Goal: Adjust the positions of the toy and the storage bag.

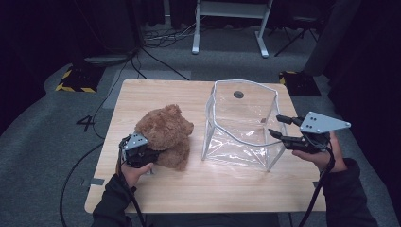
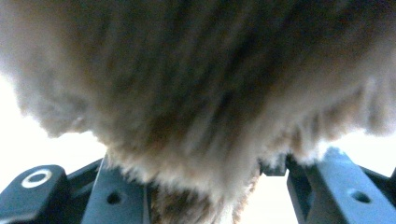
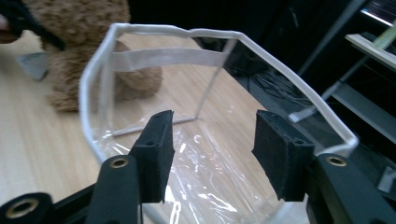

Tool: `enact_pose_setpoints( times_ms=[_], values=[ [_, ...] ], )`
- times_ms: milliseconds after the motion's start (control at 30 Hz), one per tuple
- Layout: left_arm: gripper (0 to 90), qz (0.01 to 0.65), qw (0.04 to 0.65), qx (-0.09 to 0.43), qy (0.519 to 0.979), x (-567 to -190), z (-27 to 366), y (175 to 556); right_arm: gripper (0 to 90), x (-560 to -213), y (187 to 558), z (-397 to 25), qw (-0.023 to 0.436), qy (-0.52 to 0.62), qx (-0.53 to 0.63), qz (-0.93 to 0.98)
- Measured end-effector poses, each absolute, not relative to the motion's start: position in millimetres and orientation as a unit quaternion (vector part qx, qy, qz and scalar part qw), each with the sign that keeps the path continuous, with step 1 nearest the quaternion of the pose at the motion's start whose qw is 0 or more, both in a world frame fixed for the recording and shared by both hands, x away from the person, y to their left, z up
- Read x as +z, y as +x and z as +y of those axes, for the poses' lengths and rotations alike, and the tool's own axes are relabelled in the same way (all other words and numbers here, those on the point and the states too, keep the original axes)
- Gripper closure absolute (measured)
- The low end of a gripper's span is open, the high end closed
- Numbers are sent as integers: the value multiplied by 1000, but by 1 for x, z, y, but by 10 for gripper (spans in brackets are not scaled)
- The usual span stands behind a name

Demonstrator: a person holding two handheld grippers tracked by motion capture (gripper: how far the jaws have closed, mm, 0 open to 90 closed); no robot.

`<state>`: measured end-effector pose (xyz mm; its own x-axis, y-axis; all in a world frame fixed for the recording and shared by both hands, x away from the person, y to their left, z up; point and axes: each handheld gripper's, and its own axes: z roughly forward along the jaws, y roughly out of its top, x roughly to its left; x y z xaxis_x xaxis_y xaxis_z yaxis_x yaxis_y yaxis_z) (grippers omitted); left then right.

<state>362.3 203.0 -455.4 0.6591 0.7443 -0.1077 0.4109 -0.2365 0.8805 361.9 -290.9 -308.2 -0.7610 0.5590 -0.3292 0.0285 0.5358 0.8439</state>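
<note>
two items on the worktop (image 1: 156,92): brown teddy bear (image 1: 166,134), soft and light, clamped low at its back by our left hand-held gripper (image 1: 135,150); clear bag (image 1: 239,125), flimsy, slippery, its stiffer rim framed by our wide-open right hand-held gripper (image 3: 212,151).

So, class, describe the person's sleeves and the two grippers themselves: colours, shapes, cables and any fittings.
Both sleeves are dark. Each gripper is black with a grey three-cornered plate on top and a black cable trailing back along the forearm. The right gripper has two black jaws faced with square foam-like pads and brass-coloured rings at the joints. The left gripper looks the same build.
</note>
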Motion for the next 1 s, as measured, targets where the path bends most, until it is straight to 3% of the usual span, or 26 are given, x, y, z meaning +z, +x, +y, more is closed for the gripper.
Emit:
enact_pose_setpoints(
  times_ms=[367, 1000],
  values=[
    [554, 376, 491, 168, 768, -455, 203, 363, 392, -314, 377, -318, 310, 248, 465, 791],
    [553, 375, 490, 167, 769, -455, 202, 363, 384, -350, 381, -366, 324, 325, 451, 766]
  ],
)
